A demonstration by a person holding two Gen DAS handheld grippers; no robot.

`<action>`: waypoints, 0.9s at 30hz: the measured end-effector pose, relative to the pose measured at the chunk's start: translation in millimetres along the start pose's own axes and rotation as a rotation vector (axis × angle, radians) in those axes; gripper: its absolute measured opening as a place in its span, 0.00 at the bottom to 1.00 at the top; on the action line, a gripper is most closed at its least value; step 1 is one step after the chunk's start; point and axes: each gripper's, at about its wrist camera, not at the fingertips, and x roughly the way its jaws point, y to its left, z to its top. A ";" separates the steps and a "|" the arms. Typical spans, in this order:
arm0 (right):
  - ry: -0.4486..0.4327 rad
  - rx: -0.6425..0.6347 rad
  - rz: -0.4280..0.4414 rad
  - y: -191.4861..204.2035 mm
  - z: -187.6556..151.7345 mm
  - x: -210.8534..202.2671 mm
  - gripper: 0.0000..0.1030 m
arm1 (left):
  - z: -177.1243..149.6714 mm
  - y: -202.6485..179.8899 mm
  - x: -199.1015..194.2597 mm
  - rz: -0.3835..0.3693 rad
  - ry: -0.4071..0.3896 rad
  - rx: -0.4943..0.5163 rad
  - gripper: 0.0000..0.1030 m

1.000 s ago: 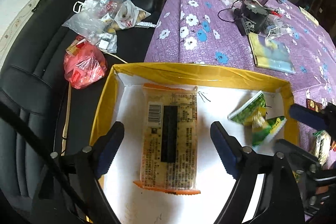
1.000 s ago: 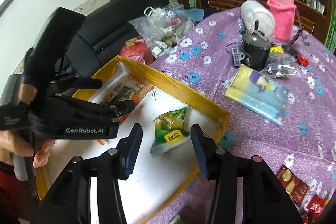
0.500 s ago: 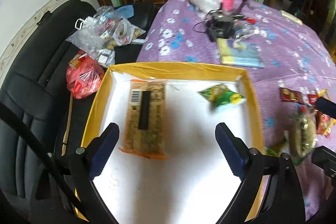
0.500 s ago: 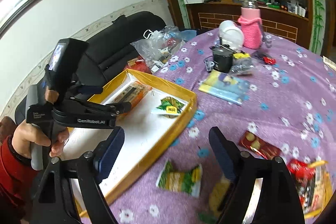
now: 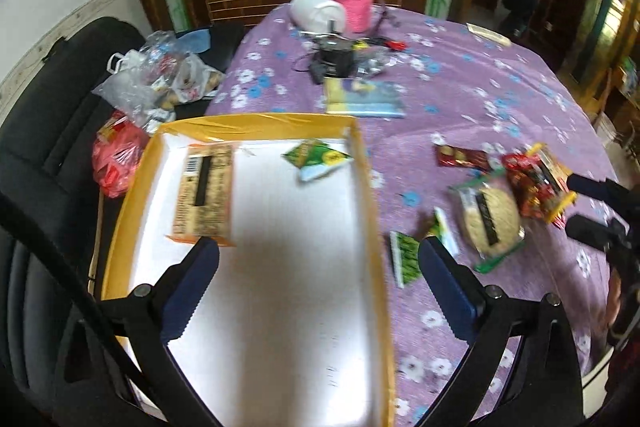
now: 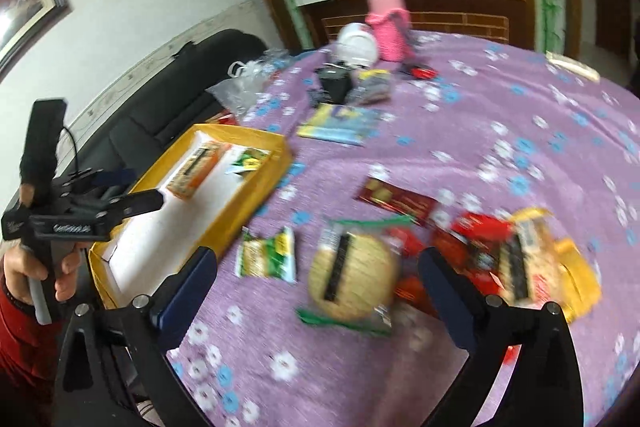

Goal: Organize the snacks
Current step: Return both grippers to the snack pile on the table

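A yellow-rimmed box (image 5: 362, 163) with a white floor holds a long orange-edged cracker pack (image 5: 204, 193) and a green snack packet (image 5: 316, 157). My left gripper (image 5: 318, 283) is open and empty above the box's near right side. My right gripper (image 6: 318, 285) is open and empty above the purple cloth, over a round rice-cake pack (image 6: 352, 277). Around it lie a green packet (image 6: 268, 255), a dark red bar (image 6: 396, 201) and a pile of red and yellow snacks (image 6: 516, 255). The box also shows in the right wrist view (image 6: 280, 151).
A pink-sleeved bottle (image 5: 354, 1), a white jar (image 5: 316, 13), a black device with cables (image 5: 334, 59) and a yellow-blue booklet (image 5: 362, 99) sit at the far side of the table. Plastic bags (image 5: 160, 79) lie on the black sofa (image 5: 48, 131) to the left.
Both grippers have pulled back and swung right. The right one now hovers over the loose snacks on the cloth; the left one shifted toward the box's right rim. Both stay open.
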 end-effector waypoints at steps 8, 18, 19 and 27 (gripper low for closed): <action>-0.001 0.070 -0.062 -36.3 -12.2 -25.0 0.98 | 1.4 -36.5 7.8 -0.003 0.017 0.136 0.97; 0.019 0.253 -0.127 -98.7 -15.5 -43.2 0.98 | 5.2 -81.5 27.3 0.001 0.018 0.387 0.97; 0.024 0.253 -0.130 -101.7 -16.5 -42.6 0.98 | 5.1 -86.4 30.7 0.017 0.019 0.415 0.97; 0.093 0.119 -0.222 -109.9 -17.6 -28.6 0.89 | 3.0 -111.2 67.2 0.072 0.084 0.570 0.80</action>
